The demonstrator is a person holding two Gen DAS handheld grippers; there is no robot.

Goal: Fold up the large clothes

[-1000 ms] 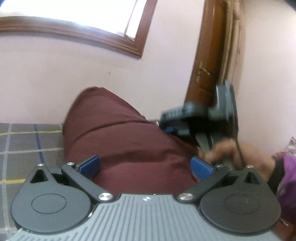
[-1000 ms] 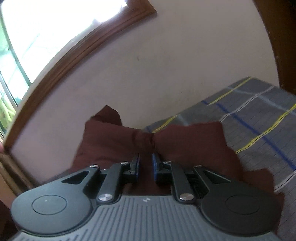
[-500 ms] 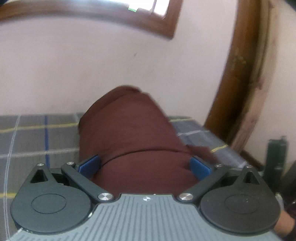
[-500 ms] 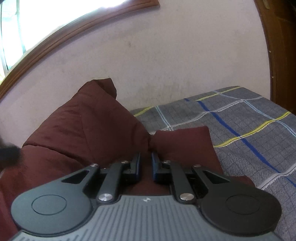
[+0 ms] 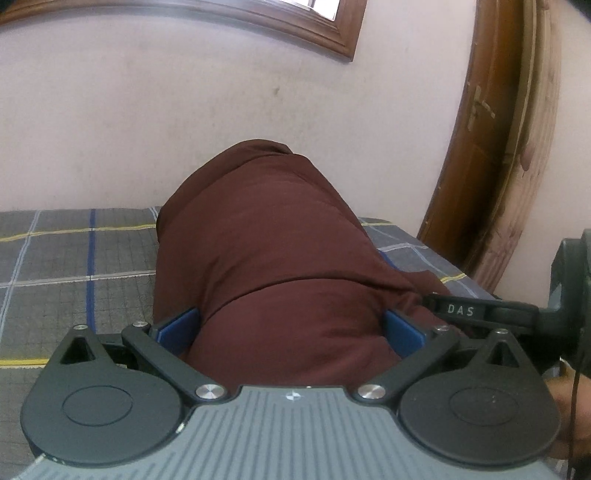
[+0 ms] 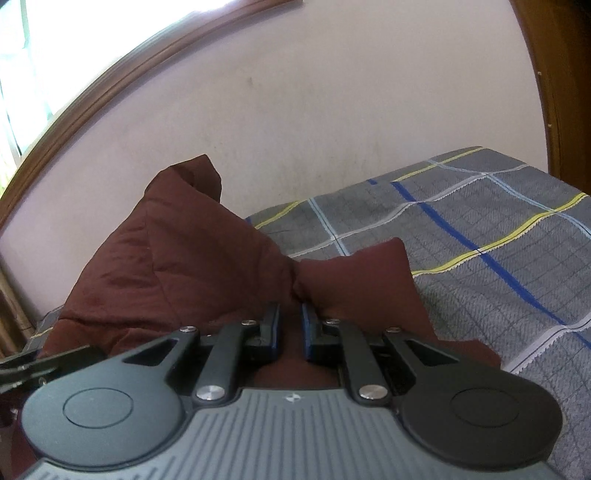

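Maroon cloth (image 5: pixel 280 258) bunched on checked bed sheet (image 6: pixel 480 236), L gripper (image 5: pixel 291 328) fingers wide w/ cloth between, R gripper (image 6: pixel 290 328) fingers pinched tight on fold.

We see a grey checked bedsheet (image 6: pixel 480 236) with blue, yellow and white lines across the lower frame, a pale pink wall (image 5: pixel 184 129) behind it, a wooden window frame (image 5: pixel 314 29) at upper left, and a brown wooden door (image 5: pixel 491 147) at right.

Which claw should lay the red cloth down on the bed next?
Probably the right claw: it pinches a bunch of the maroon cloth. The left claw stands wide around it.
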